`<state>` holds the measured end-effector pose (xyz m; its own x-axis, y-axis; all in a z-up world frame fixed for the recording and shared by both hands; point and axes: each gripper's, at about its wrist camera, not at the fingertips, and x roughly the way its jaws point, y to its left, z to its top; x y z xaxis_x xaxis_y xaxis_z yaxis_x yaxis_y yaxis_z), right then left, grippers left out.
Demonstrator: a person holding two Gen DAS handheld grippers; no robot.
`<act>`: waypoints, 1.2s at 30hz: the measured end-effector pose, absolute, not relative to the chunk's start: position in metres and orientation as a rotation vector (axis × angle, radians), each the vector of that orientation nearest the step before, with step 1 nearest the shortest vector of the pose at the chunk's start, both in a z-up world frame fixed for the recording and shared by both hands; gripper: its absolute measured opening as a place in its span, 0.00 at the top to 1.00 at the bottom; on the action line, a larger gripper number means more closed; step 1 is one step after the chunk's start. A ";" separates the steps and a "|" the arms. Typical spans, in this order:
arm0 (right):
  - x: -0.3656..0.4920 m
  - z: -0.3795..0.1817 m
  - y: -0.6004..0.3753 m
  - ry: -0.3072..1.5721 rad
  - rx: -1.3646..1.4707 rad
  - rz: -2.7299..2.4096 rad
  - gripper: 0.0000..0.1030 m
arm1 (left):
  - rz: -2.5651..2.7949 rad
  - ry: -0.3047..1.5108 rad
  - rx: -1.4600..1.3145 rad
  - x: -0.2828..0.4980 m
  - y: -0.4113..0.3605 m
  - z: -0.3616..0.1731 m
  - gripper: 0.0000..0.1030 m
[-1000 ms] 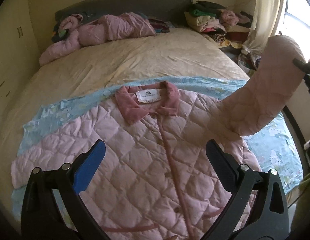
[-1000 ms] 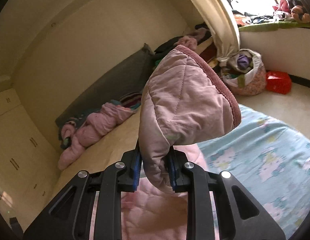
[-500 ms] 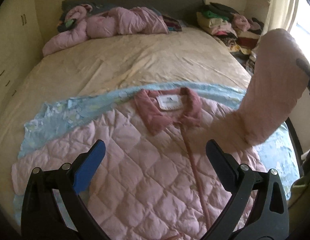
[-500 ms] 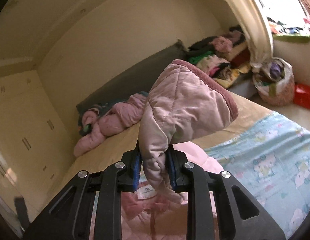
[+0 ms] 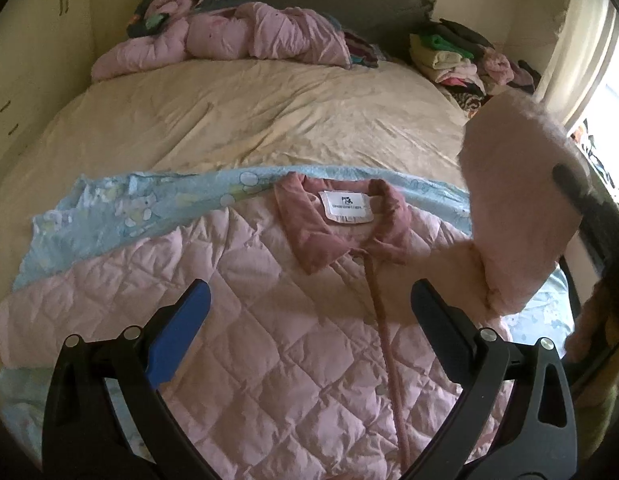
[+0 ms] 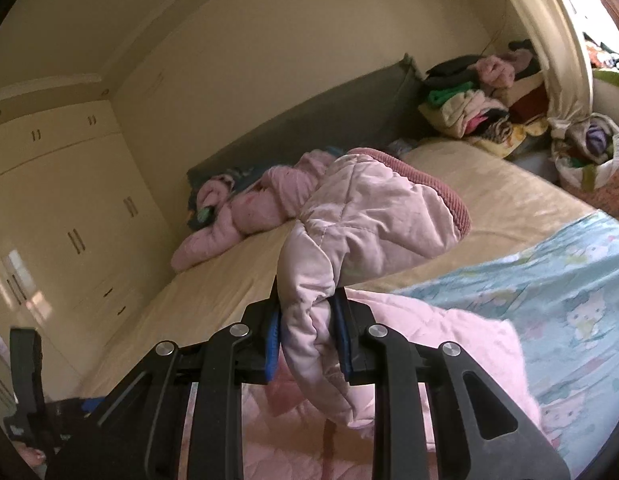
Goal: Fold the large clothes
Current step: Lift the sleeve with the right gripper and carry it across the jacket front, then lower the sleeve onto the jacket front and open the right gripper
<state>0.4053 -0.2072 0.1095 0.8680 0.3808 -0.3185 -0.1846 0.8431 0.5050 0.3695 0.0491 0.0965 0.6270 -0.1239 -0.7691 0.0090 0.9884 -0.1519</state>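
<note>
early in the fold: pink quilted jacket (image 5: 269, 320) spread face up on the blue sheet (image 5: 121, 208) at the near end of the bed (image 5: 249, 120), collar (image 5: 341, 220) toward 12 o'clock. only one sleeve (image 6: 369, 220) lifted, up at 2 o'clock from the collar; other sleeve flat at 9 o'clock, body not yet folded. right gripper (image 6: 307, 336) clamped nearly closed on the raised sleeve near its cuff. left gripper (image 5: 309, 312) spread wide, holding nothing, hovering over the jacket's chest, placket at 6 o'clock between its fingers.

Jacket (image 5: 245, 320) on blanket (image 5: 109, 216), clothes pile (image 5: 245, 40) behind.
</note>
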 end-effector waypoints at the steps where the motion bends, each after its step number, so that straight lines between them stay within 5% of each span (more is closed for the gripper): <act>1: 0.406 0.105 -0.200 0.437 0.471 0.320 0.79 | -0.084 0.889 -0.150 0.370 0.051 0.095 0.09; 23: 0.396 -0.017 -0.059 0.683 0.312 0.429 0.68 | -0.121 0.928 -0.327 0.366 0.088 0.045 0.09; 30: 0.384 -0.017 -0.041 0.712 0.291 0.511 0.41 | -0.129 0.932 -0.438 0.365 0.105 0.032 0.09; 36: 0.372 -0.026 -0.021 0.801 0.258 0.587 0.32 | -0.120 0.944 -0.487 0.363 0.116 0.023 0.09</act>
